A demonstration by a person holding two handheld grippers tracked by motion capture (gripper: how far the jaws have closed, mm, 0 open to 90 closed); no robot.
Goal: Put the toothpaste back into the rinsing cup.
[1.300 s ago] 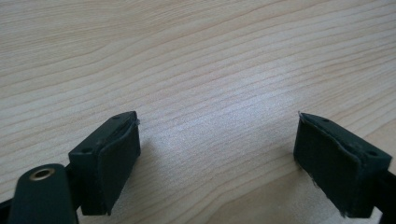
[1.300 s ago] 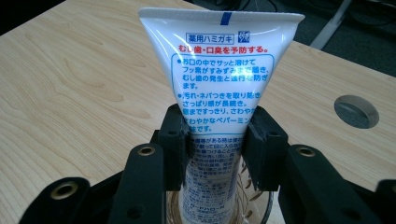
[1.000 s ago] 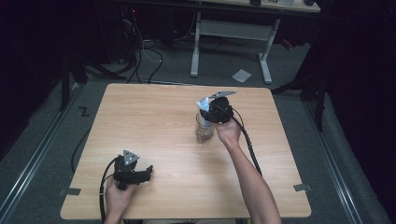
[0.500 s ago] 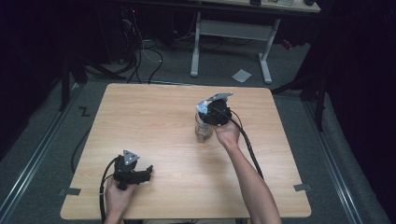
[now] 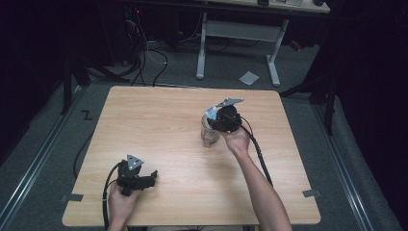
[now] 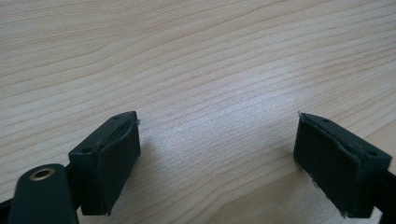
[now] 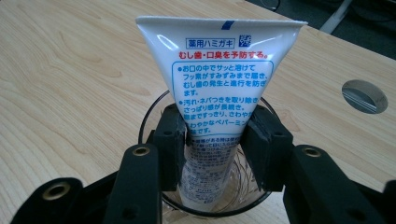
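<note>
Nearest the person, the left gripper (image 5: 152, 176) lies low on the table (image 5: 159, 120), its jaws wide apart with nothing between them. The left gripper view shows only pale wood grain beneath its matte black rubber pads (image 6: 109, 163).

Past mid-table, the right gripper (image 7: 214, 135) reaches down over a glass (image 7: 150, 116) that stands upright right of the table's centre. Its jaws sit narrow on a tube (image 7: 219, 60) of toothpaste and have just been opening. The tube is between them, and the pads seem to touch its two edges just inside the rim.

The tube stands cap down in the glass, with its flat crimped end fanning wide above. As I read it, the main risk is the release. The tube is top-heavy and soft, so it may flop against the rim and tip the light glass. A pad could also catch the rim as it withdraws and drag the glass over.

The tube is glossy white plastic, slippery and easily dented, with blue and red print. The glass is clear, thin-walled and round, and it slides easily on the smooth laminate.

Farther off, a grey round cap (image 7: 364, 95) is set in the tabletop. Beyond the far edge, a scrap of paper (image 5: 248, 77) lies on grey carpet under a metal desk frame (image 5: 235, 29).
</note>
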